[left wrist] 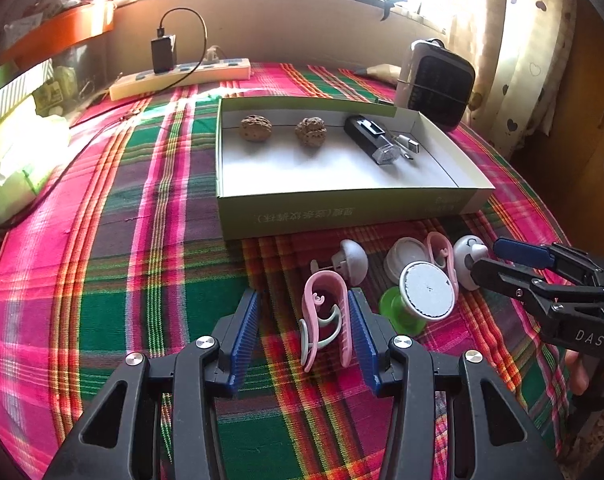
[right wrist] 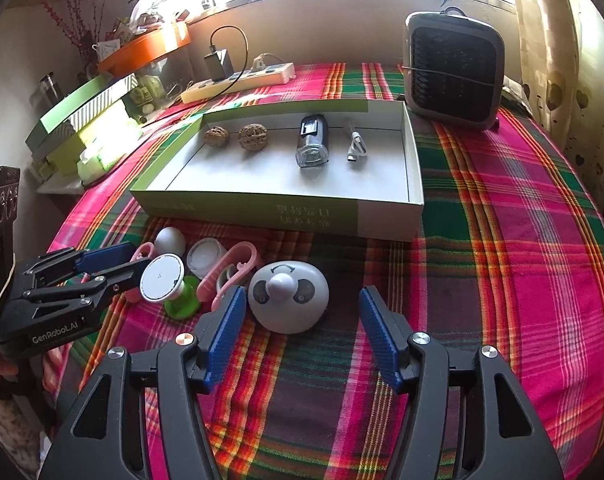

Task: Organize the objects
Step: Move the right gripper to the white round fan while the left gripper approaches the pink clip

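1. Two walnuts [right wrist: 237, 136], a black light [right wrist: 312, 146] and a cable [right wrist: 356, 148] are held in the box [right wrist: 342, 220].
2. A pink clip [left wrist: 326, 316] is flanked by the open left tool [left wrist: 304, 320].
3. The right tool [right wrist: 299, 322] is spread near the panda gadget [right wrist: 287, 296].

Left gripper [left wrist: 304, 332] and right gripper [right wrist: 299, 334], both jaws spread wide

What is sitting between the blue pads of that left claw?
A pink clip lies on the plaid cloth between the open left claw pads, nearest the right pad, shown in the left wrist view.
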### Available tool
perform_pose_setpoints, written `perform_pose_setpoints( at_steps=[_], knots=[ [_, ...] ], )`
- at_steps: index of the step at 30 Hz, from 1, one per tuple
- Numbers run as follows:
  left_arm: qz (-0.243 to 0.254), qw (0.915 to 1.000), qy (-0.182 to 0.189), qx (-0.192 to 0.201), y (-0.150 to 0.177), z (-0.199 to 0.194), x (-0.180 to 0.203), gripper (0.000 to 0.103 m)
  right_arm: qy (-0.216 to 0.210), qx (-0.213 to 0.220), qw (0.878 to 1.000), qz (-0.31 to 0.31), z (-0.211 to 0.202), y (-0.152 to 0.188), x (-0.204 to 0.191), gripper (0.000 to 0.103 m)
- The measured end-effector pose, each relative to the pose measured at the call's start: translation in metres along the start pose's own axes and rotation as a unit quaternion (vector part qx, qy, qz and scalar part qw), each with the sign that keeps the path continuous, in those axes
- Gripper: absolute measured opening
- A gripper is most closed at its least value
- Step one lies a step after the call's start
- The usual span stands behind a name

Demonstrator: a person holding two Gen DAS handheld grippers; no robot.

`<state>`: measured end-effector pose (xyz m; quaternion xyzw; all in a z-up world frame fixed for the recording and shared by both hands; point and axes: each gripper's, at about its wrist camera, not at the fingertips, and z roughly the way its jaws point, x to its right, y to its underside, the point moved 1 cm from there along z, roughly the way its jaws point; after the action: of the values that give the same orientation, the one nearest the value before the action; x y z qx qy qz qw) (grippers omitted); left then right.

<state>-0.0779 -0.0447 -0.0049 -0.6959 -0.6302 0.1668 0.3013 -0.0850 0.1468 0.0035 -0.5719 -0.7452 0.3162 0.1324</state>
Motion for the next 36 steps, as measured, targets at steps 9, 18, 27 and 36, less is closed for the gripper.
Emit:
perform_pose_setpoints(
  at_steps=[9, 18, 27, 36],
  knots=[
    [-0.006, 1.0, -0.002, 0.001, -0.001, -0.001, -0.005, 0.043, 0.019, -0.009, 1.0, -0.019, 0.009, -0.003, -0.003, 0.06],
    [-0.008, 1.0, -0.001, 0.001, -0.001, -0.001, -0.005, 0.043, 0.033, -0.014, 0.999, -0.033, 0.015, -0.005, -0.006, 0.06],
    [-0.015, 0.9999, 0.0, 0.004, 0.0, 0.0, -0.007, 0.043, 0.036, -0.009, 0.999, -0.039, 0.014, -0.002, -0.006, 0.059],
    [-0.013, 0.9999, -0.005, 0.004, 0.0, 0.0, -0.006, 0.043, 0.039, -0.003, 0.999, -0.031, 0.012, -0.002, -0.002, 0.047]
  ],
)
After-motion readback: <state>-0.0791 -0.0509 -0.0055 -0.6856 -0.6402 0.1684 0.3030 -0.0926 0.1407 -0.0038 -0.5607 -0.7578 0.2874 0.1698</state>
